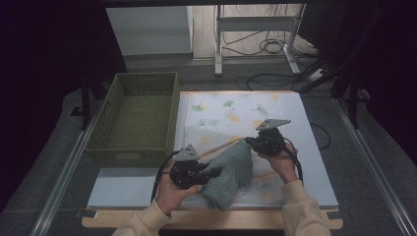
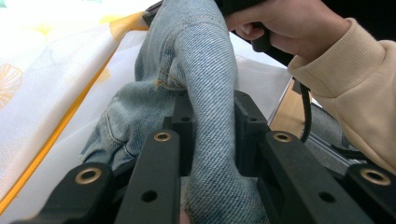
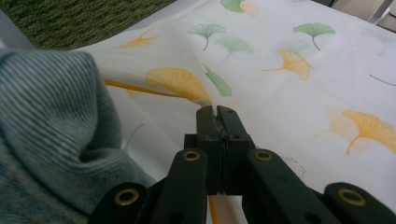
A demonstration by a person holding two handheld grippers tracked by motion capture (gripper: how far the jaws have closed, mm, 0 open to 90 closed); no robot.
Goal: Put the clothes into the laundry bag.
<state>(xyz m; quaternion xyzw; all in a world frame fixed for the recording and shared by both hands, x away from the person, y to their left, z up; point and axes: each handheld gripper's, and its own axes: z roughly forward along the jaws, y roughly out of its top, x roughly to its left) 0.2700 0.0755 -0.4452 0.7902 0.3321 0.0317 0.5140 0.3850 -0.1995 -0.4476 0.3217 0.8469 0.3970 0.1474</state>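
A recording studio or lab rather than a home. The white table (image 1: 118, 189) stands on grey carpet between dark curtains (image 1: 44, 59), with metal rails (image 1: 64, 172) running along both sides. Behind it, loose cables (image 1: 268, 46) trail across the floor around a metal stand (image 1: 255, 22). A green basket (image 1: 137, 115) and a leaf-printed cloth (image 1: 236, 110) serve as props.

Green woven basket (image 1: 137, 115) — left of table (image 1: 128, 189)

Green basket (image 1: 135, 115) blocks the left; cloth (image 1: 275, 105) beyond seems free.
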